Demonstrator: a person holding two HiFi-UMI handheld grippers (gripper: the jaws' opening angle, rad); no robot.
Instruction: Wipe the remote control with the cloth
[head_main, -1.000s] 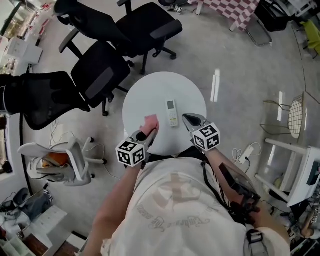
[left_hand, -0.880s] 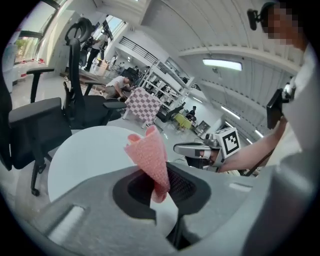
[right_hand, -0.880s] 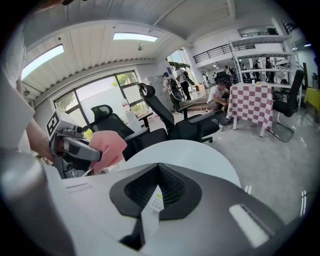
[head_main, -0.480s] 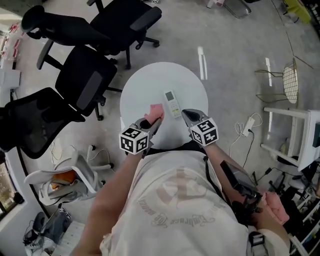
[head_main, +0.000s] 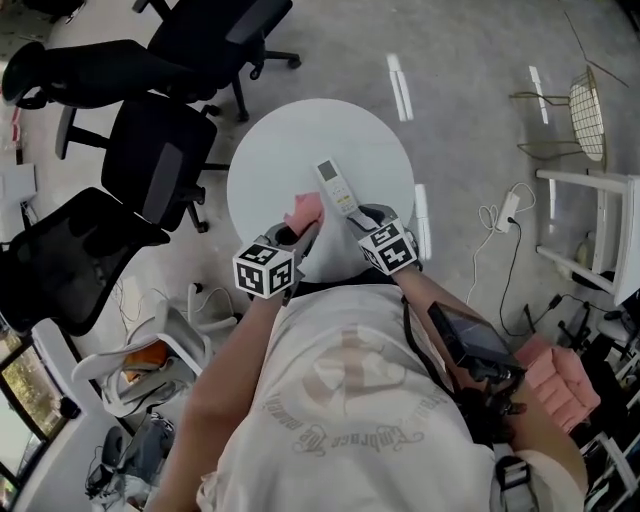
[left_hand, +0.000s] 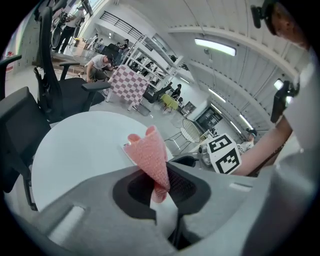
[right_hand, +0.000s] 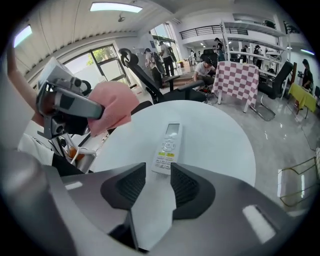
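Observation:
A white remote control (head_main: 336, 187) (right_hand: 166, 148) lies on the round white table (head_main: 290, 140), keypad up. My right gripper (head_main: 362, 212) (right_hand: 157, 182) hovers at its near end. Its jaws have just been opening and stand open, with the remote's end just ahead of the gap and nothing pressed between the pads. My left gripper (head_main: 303, 228) (left_hand: 157, 187) is shut on a pink cloth (head_main: 305, 210) (left_hand: 151, 157), which sticks up from the jaws just left of the remote. In the right gripper view the cloth (right_hand: 114, 107) hangs above the table's left side.
Black office chairs (head_main: 160, 170) stand close to the table's left and far side. A white chair (head_main: 130, 365) is at lower left. A cable with a power strip (head_main: 505, 210) lies on the floor to the right, near a wire chair (head_main: 590, 120).
Both grippers have come down and forward over the table. The right one now reaches the remote's near end. The cloth stays in the left gripper beside the remote.

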